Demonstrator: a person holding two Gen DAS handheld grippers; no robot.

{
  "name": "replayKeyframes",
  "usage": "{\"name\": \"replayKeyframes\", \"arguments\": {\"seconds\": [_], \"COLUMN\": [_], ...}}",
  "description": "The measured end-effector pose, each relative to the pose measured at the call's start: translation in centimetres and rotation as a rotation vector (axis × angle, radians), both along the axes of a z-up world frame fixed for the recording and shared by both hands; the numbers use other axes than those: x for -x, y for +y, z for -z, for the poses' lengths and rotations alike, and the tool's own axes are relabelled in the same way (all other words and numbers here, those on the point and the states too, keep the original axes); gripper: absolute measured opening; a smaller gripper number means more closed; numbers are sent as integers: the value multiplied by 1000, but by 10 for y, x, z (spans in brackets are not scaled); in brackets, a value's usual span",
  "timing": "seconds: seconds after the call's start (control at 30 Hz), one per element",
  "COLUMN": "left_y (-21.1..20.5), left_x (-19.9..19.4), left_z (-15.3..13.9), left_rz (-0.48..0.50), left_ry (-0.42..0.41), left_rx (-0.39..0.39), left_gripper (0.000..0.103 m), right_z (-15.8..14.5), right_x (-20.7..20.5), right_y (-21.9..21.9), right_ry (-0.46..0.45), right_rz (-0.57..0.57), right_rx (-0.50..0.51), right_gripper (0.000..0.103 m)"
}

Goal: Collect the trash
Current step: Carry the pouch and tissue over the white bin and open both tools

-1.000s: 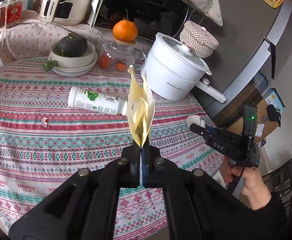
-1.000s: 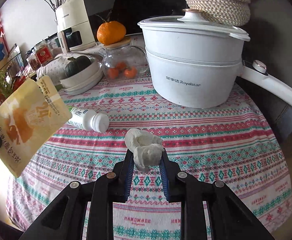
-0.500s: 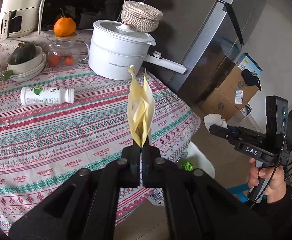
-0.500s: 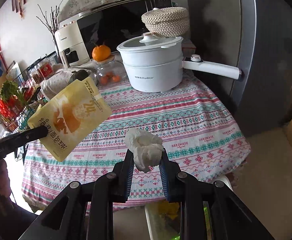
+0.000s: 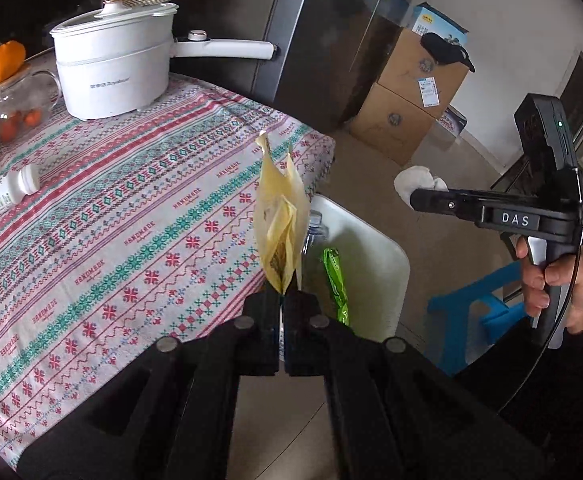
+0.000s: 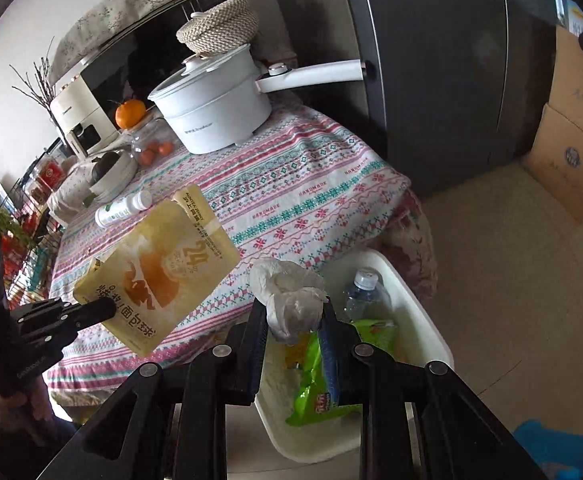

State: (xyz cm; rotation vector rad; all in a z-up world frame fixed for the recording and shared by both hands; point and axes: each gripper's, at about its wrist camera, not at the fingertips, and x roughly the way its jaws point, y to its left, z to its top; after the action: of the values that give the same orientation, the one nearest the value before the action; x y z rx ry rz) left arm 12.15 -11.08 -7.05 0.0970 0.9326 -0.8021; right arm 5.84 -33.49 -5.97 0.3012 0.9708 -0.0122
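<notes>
My left gripper (image 5: 282, 300) is shut on the bottom edge of a yellow snack pouch (image 5: 279, 216), held upright over the table's edge beside a white trash bin (image 5: 375, 248). In the right wrist view the pouch (image 6: 159, 268) hangs left of the bin (image 6: 423, 320). My right gripper (image 6: 293, 316) is shut on a crumpled white tissue (image 6: 291, 296), above the bin; it also shows in the left wrist view (image 5: 419, 184). The bin holds a green wrapper (image 6: 323, 384) and a plastic water bottle (image 6: 365, 292).
A white bottle (image 5: 3, 194) lies on the patterned tablecloth (image 5: 123, 208). A white pot (image 5: 115, 64), a glass jar with fruit (image 5: 15, 108) and bowls stand at the table's back. Cardboard boxes (image 5: 415, 96) and a blue stool (image 5: 475, 312) stand on the floor.
Both grippers have swung right, away from the table top to its edge. The bin on the floor has come into full view below them. Both still hold their items.
</notes>
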Motion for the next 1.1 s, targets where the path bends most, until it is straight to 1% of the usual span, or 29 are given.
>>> {"name": "replayKeyframes", "arguments": {"seconds": [0.1,0.2,0.4,0.5,0.6,0.67,0.73,0.77,0.8,0.83,0.93,1.03,1.1], "left_y": [-22,-43,-69,-75,-76,-75,-73,-71,-68,-66,-57,-47,-38], "left_x": [8,14,12,7,3,0,-2,-3,-3,-3,-4,-7,-11], "left_z": [6,14,42,55,62,63,61,58,55,51,39,25,18], "left_rz": [67,106,124,116,111,106,99,93,86,82,72,49,26], "left_ry": [5,9,36,51,52,59,72,73,71,69,66,49,36], "left_rx": [-30,-79,-191,-219,-225,-216,-198,-189,-180,-170,-138,-113,-104], "left_gripper": [1,1,1,1,3,10,35,40,49,55,62,77,83], "right_z": [3,5,10,15,19,21,22,22,23,23,23,26,28], "right_x": [6,10,15,17,18,19,19,20,19,19,19,18,17], "right_y": [-9,-15,-21,-24,-27,-30,-32,-32,-33,-34,-33,-32,-31], "right_ry": [12,19,39,56,72,80,86,88,91,94,98,110,121], "right_rz": [20,31,42,49,54,58,62,65,68,69,67,68,68], "right_rx": [0,-9,-4,-4,-5,-5,-5,-6,-8,-10,-14,-14,-13], "right_gripper": [25,25,25,26,26,26,26,26,26,26,26,26,26]}}
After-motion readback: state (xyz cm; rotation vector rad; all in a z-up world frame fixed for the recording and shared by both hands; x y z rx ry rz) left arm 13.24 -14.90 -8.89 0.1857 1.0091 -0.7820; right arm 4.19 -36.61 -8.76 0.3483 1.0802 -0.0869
